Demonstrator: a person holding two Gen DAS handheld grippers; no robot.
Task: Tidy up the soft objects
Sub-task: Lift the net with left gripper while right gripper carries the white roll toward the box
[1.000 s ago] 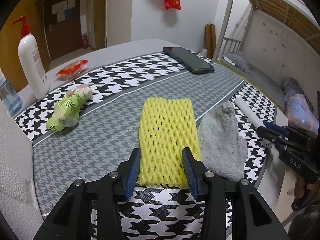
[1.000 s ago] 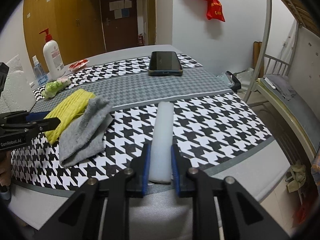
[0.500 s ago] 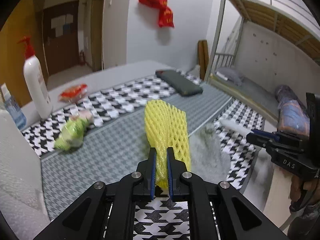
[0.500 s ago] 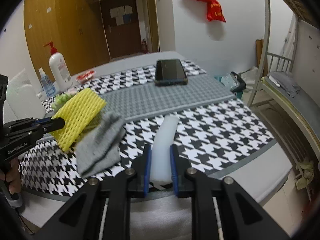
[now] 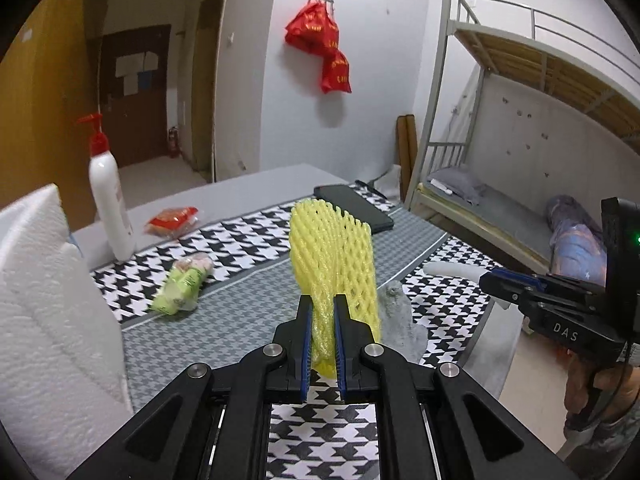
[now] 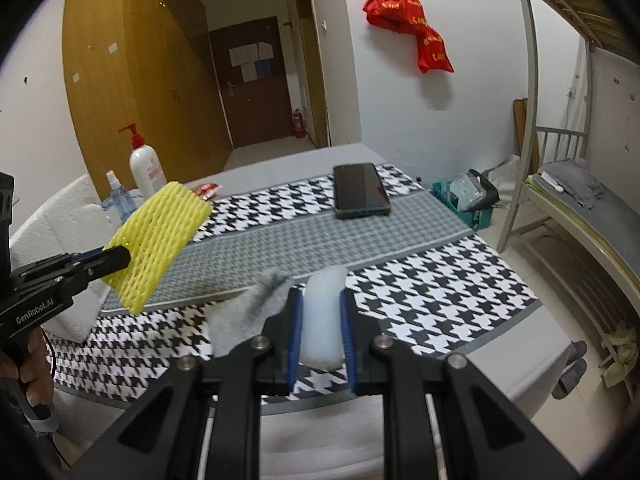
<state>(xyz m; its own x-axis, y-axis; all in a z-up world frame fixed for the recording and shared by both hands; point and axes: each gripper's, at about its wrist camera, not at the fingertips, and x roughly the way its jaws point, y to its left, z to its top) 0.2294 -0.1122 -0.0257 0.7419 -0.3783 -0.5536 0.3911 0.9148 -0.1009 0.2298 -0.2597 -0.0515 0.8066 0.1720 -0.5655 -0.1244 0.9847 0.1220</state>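
Observation:
My left gripper (image 5: pixel 321 312) is shut on the near end of a yellow foam net sleeve (image 5: pixel 336 252), which stands up off the table; in the right wrist view the sleeve (image 6: pixel 160 240) hangs from that gripper (image 6: pixel 116 258) at the left. My right gripper (image 6: pixel 319 306) is shut on a white foam roll (image 6: pixel 322 320), held above the houndstooth table; in the left wrist view the roll (image 5: pixel 450 270) pokes out of that gripper (image 5: pixel 490 280). A grey cloth (image 6: pixel 250 306) lies crumpled between the two, also visible as the grey cloth (image 5: pixel 400 312) behind the sleeve.
On the table: a black phone (image 6: pixel 361 195), a white pump bottle (image 5: pixel 109 208), a green wrapped packet (image 5: pixel 180 288), a red packet (image 5: pixel 172 220) and a small spray bottle (image 6: pixel 116 200). White foam sheets (image 5: pixel 48 312) stand at the left. A bunk bed (image 5: pixel 520 208) is at the right.
The left jaws closed on the yellow sleeve and lifted it off the table so it now stands upright. The right gripper rose with the white roll. The grey cloth got rumpled.

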